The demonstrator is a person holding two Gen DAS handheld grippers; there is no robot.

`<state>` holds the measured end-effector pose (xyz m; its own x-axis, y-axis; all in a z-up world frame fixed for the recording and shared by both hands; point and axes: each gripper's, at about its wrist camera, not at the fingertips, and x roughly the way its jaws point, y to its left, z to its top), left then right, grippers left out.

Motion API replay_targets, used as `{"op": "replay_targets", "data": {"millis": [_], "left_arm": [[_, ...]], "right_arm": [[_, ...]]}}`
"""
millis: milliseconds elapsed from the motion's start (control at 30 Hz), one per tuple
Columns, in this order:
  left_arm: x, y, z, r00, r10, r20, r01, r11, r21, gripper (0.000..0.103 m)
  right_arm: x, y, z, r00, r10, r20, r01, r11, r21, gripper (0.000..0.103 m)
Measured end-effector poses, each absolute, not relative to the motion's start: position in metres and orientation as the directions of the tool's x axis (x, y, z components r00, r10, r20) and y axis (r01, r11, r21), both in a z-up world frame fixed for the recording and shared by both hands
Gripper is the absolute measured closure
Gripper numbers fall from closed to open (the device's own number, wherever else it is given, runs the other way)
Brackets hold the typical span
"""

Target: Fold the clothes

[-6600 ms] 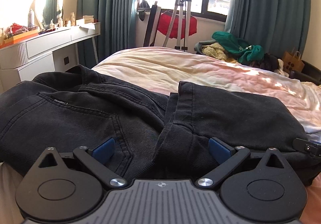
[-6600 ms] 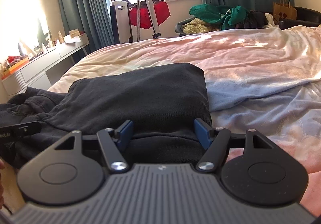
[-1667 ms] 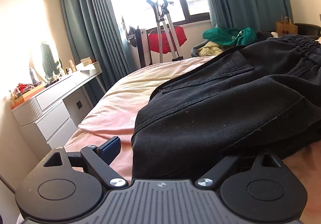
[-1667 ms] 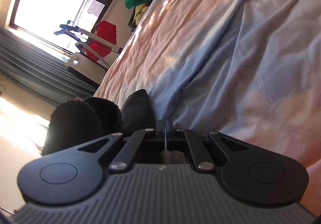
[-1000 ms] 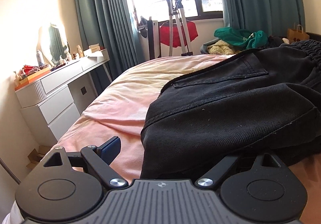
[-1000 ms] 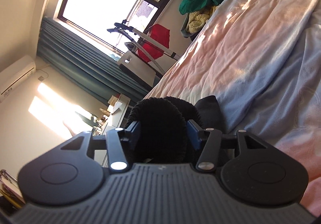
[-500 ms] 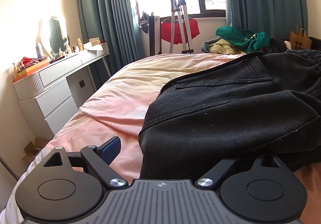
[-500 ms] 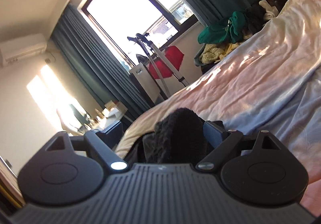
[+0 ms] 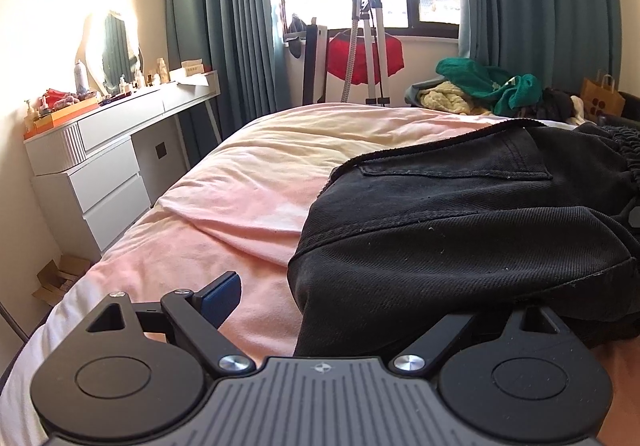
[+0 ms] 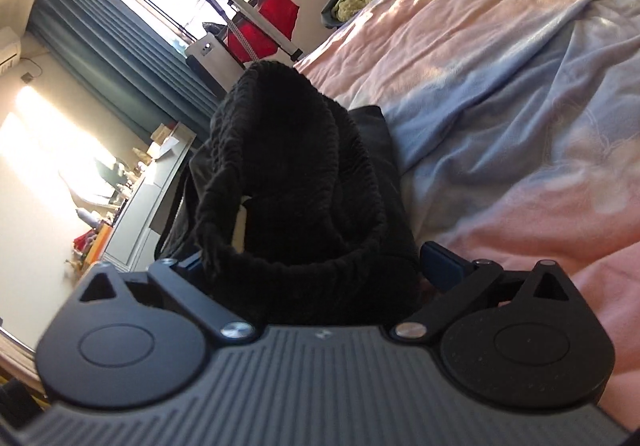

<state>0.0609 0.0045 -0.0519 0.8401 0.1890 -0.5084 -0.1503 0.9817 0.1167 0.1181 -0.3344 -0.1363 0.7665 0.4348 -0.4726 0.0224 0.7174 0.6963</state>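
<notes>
Left hand-held gripper (image 9: 332,300) gapes wide, one finger hidden under the black trousers (image 9: 460,230), folded near the bed's (image 9: 248,182) near edge. Right hand-held gripper (image 10: 316,266) straddles the waistband (image 10: 288,150), unclamped. Snagged cloth could drag the fold apart.

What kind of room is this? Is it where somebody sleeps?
Most likely a bedroom. There is a big bed with a pink cover, a white dressing table with a mirror and small bottles on it, and a heap of clothes by the curtained window.
</notes>
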Motion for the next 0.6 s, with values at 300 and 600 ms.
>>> {"op": "replay_targets", "data": {"millis": [300, 600], "left_arm": [[0.057, 0.008, -0.047, 0.819, 0.134, -0.558, -0.091, 0.990, 0.103, 0.013], [0.042, 0.044, -0.008, 0.712, -0.344, -0.612, 0.265, 0.939, -0.220, 0.000]], "right_arm": [[0.135, -0.328, -0.155, 0.722, 0.497, -0.481, 0.027, 0.674, 0.738, 0.000], [0.131, -0.327, -0.142, 0.724, 0.476, -0.499, 0.032, 0.699, 0.714, 0.028]]}}
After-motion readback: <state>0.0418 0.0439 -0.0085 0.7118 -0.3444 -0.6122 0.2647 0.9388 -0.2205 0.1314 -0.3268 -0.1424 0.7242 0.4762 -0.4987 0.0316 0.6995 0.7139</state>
